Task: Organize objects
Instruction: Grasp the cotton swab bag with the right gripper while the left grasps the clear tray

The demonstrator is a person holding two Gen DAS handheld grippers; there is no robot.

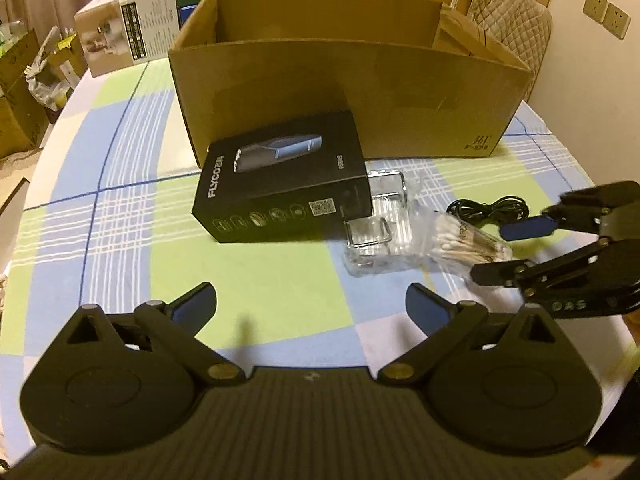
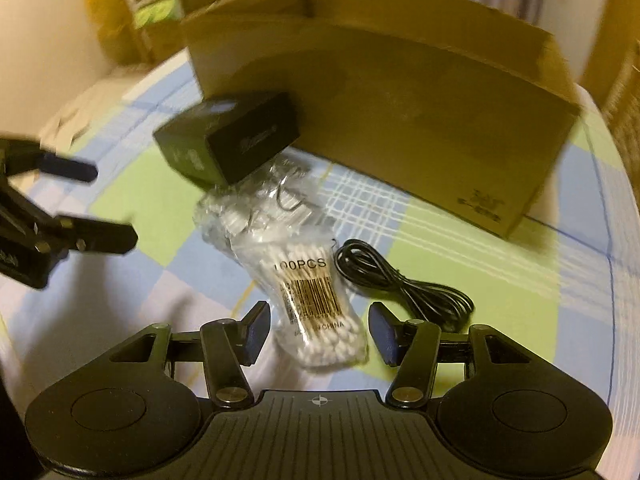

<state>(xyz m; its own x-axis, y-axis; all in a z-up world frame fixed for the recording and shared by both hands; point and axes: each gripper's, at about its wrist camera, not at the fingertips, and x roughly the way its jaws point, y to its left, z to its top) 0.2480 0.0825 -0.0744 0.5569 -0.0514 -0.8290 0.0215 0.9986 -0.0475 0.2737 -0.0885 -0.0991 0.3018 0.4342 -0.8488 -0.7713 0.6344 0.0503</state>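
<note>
1. Right now the bag of cotton swabs lies on the table just ahead of the right gripper, its near end between the two pads but not pressed by either — the jaws stand partly open and hold nothing.
2. Judging by its look, the bag is light and soft, its clear film slick and crinkly; a pinch across the bundled sticks near the barcode should hold better than a pinch on loose film, which could slide out.
3. Just beyond the swabs sits a clear plastic packet with metal wire pieces, touching them; it looks stiffer, perhaps brittle.
4. To the right of the right gripper, beside the swabs, a coiled black cable lies limp — best taken at the bunched loops.
5. Farther ahead and to the left rests the black shaver box, rigid and smooth-sided, its end over the clear packet.
6. Ahead of the left gripper, whose jaws are spread wide and empty above bare tablecloth, the shaver box is the nearest thing.
7. Behind everything stands the open cardboard box; what shows of its inside looks empty, though its floor is hidden.
</note>
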